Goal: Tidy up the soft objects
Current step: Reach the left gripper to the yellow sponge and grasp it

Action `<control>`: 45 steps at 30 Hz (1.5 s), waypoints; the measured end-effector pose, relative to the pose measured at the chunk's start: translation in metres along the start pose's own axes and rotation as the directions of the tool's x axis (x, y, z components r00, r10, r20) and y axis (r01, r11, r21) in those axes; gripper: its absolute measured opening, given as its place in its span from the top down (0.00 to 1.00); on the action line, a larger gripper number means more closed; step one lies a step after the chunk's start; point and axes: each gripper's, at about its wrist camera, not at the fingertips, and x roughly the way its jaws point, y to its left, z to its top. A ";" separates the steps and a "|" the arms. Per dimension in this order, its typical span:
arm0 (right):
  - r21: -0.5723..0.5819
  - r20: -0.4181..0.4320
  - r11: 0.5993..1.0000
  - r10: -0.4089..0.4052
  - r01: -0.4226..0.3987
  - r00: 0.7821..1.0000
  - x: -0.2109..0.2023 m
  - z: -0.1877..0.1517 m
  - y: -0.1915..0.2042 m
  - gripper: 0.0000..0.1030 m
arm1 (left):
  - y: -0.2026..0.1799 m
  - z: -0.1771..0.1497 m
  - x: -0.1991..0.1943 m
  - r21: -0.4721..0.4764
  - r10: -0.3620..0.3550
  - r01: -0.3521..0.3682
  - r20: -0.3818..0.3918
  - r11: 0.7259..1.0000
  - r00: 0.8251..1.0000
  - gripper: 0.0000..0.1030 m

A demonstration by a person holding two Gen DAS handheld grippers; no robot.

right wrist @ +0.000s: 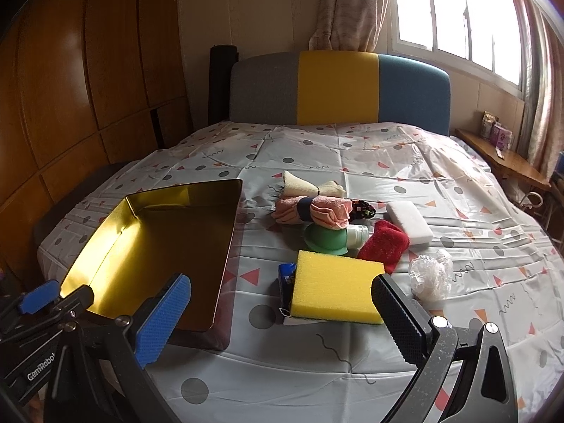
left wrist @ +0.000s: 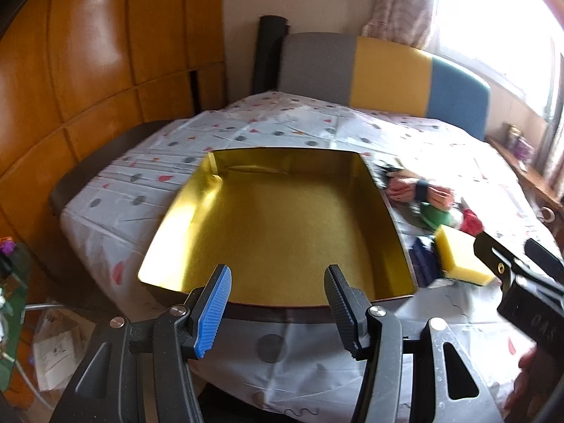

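Right gripper jaws spread wide, unclenched, yellow sponge lying between them, untouched. Left gripper released, empty, over tin edge.

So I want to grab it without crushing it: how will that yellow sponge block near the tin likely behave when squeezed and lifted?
The thick yellow foam sponge block looks porous, so it will probably compress and feel light. Its flat slab shape suggests it won't roll. It overlaps a small blue packet, which may shift as it lifts.
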 end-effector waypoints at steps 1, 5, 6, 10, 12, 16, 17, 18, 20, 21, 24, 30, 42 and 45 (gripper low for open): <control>0.014 -0.004 1.000 0.012 -0.012 1.000 0.001 0.002 -0.007 0.00 | -0.001 0.001 0.001 0.008 -0.043 0.043 -0.007 0.999 0.999 0.41; 0.094 -0.018 0.995 0.039 -0.037 0.999 0.005 0.016 -0.051 0.00 | -0.016 0.011 0.003 0.038 -0.261 0.263 -0.060 0.964 0.964 0.27; 0.127 -0.028 0.991 0.035 -0.031 0.999 0.007 0.020 -0.070 0.00 | -0.024 0.015 0.003 0.057 -0.288 0.292 -0.076 0.955 0.955 0.27; 0.189 -0.062 0.981 -0.029 0.040 0.998 0.015 0.027 -0.126 0.00 | -0.063 0.024 0.003 0.189 -0.330 0.337 -0.067 0.922 0.941 0.27; 0.209 -0.079 0.976 -0.050 0.065 0.996 0.019 0.027 -0.150 0.00 | -0.083 0.026 0.009 0.222 -0.387 0.403 -0.114 0.888 0.915 0.27; 0.297 -0.116 0.950 -0.067 0.099 0.991 0.028 0.013 -0.198 0.00 | -0.128 0.027 0.020 0.389 -0.382 0.419 -0.173 0.820 0.908 0.27; 0.319 -0.119 0.942 -0.066 0.101 0.991 0.030 0.010 -0.204 0.00 | -0.139 0.026 0.025 0.422 -0.392 0.445 -0.210 0.790 0.895 0.26; 0.359 -0.129 0.928 -0.061 0.104 0.990 0.033 0.003 -0.214 0.00 | -0.146 0.025 0.029 0.447 -0.403 0.472 -0.246 0.760 0.882 0.23; 0.404 -0.160 0.909 -0.039 0.101 0.986 0.039 0.000 -0.223 0.00 | -0.166 0.020 0.039 0.533 -0.380 0.492 -0.313 0.688 0.870 0.22; 0.428 -0.149 0.900 -0.019 0.082 0.989 0.039 0.001 -0.227 0.00 | -0.176 0.019 0.041 0.579 -0.362 0.483 -0.320 0.656 0.875 0.21; 0.440 -0.146 0.895 -0.016 0.079 0.989 0.036 0.002 -0.230 0.00 | -0.200 0.021 0.049 0.680 -0.338 0.470 -0.330 0.562 0.882 0.18; 0.464 -0.136 0.882 -0.016 0.078 0.991 0.033 0.002 -0.238 0.00 | -0.237 0.026 0.079 0.788 -0.273 0.470 -0.387 0.398 0.880 0.18; 0.534 -0.176 0.842 0.014 0.084 0.984 0.042 -0.005 -0.255 0.00 | -0.266 0.019 0.117 0.796 -0.225 0.555 -0.510 0.242 0.830 0.19; 0.532 -0.190 0.842 0.011 0.094 0.982 0.045 -0.006 -0.256 0.00 | -0.265 0.018 0.120 0.769 -0.257 0.580 -0.524 0.268 0.812 0.29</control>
